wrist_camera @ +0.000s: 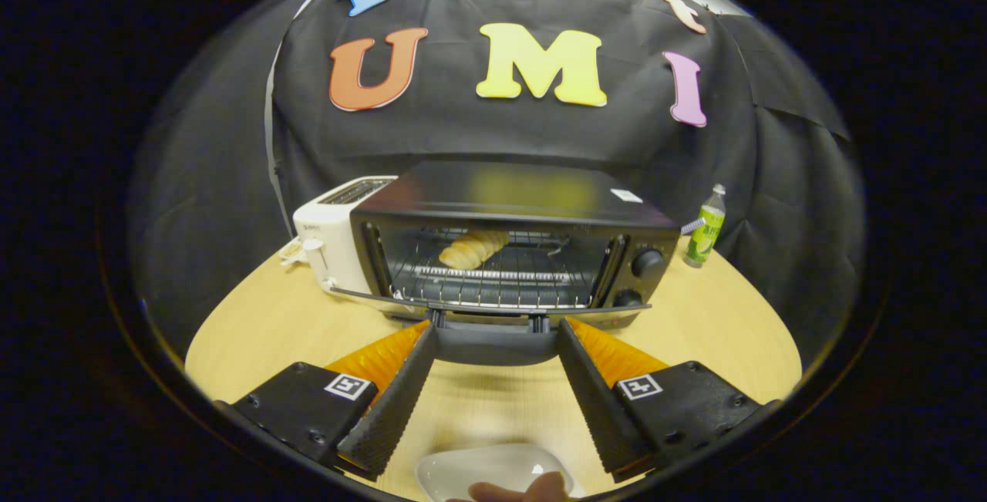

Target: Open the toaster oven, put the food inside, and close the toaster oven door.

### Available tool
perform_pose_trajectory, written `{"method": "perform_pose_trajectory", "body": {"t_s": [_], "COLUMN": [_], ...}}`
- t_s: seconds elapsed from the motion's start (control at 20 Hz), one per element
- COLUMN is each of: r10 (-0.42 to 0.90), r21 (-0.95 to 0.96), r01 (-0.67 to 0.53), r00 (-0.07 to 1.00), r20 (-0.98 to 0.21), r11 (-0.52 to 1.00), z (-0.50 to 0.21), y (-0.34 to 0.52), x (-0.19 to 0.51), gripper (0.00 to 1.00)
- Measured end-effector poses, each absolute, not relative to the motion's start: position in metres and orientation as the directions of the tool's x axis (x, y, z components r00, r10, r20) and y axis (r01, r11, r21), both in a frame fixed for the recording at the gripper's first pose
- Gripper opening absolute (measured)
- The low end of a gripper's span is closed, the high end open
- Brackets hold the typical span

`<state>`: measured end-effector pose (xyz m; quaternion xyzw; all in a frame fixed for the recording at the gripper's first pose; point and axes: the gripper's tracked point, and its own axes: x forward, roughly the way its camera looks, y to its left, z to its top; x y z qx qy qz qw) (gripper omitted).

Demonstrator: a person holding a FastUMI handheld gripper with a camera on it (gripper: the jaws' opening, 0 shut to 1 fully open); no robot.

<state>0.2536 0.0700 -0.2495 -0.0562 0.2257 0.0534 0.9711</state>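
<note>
Toaster oven point(509, 244) is seen on the wooden table point(254, 325) just beyond the fingers, door point(493, 305) lowered, bread point(473, 248) lying on its rack. The gripper point(496, 331) is spread wide, its fingertips flanking the door handle point(493, 345) without pinching it.

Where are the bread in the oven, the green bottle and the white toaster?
bread point(473, 248): gripper view, middle of the loaf on the rack.
green bottle point(705, 234): gripper view, its label.
white toaster point(328, 242): gripper view, its front side.

Glossy black toaster oven point(509, 201) w/ wire rack point(493, 286) — matt wood table point(725, 325)
</note>
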Motion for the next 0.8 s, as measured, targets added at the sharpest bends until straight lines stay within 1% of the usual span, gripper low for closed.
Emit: {"method": "perform_pose_trajectory", "body": {"t_s": [0.1,0.3,0.4,0.6,0.7,0.8], "r10": [0.09,0.156,0.158,0.177,0.17,0.15], "r21": [-0.082,-0.033,-0.032,-0.014,-0.022,-0.06], "r01": [-0.132,-0.174,-0.171,-0.181,-0.172,-0.153], "r00": [0.916,0.94,0.955,0.973,0.982,0.987], "r20": [-0.392,-0.304,-0.252,-0.147,-0.087,-0.054], "r11": [0.988,0.984,0.985,0.983,0.985,0.986], "z": [-0.238,-0.214,-0.19,-0.123,-0.08,-0.046], "y": [0.073,0.083,0.08,0.075,0.067,0.055], "x": [0.263,0.283,0.289,0.251,0.224,0.201], "gripper": [1.0,1.0,1.0,1.0,1.0,1.0]}}
